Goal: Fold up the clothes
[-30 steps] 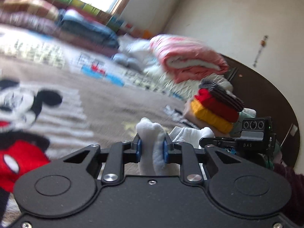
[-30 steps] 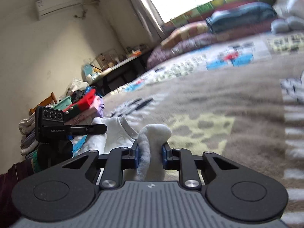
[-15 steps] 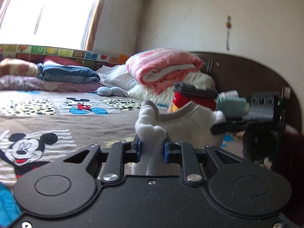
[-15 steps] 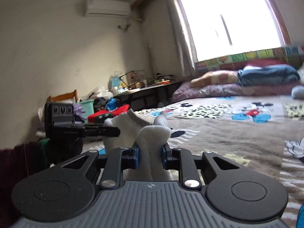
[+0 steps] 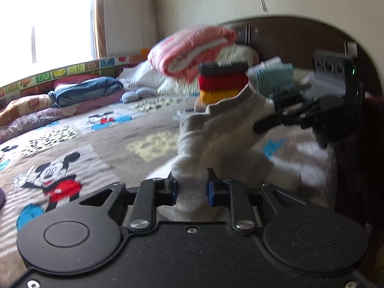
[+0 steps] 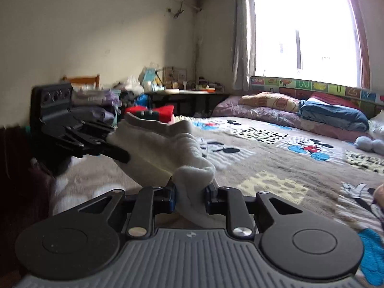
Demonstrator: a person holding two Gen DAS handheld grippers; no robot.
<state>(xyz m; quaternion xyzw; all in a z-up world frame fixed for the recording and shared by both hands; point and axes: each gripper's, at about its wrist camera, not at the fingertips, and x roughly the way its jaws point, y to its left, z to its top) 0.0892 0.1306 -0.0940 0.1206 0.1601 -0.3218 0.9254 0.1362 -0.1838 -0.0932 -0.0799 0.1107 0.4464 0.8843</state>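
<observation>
White garment (image 5: 223,132) hangs stretched at mid-frame above the bed (image 5: 84,144). Left tool (image 5: 192,189) and right tool (image 6: 189,196) each pinch a bunched corner.

Daylight came from the window (image 6: 304,31), which was blown out to plain white in both views, with glare washing over the curtain (image 6: 242,36) beside it. The walls stayed dim and greyish. In the left wrist view, motion blur smeared the pink blanket (image 5: 192,48), the stacked clothes (image 5: 223,81) and the far gripper body. The white garment (image 6: 163,144) looked soft-edged, perhaps from movement. The bedspread (image 6: 276,163) was sharper in the right wrist view. Fisheye distortion bent the walls, and dark vignetting cut the corners of each frame.
</observation>
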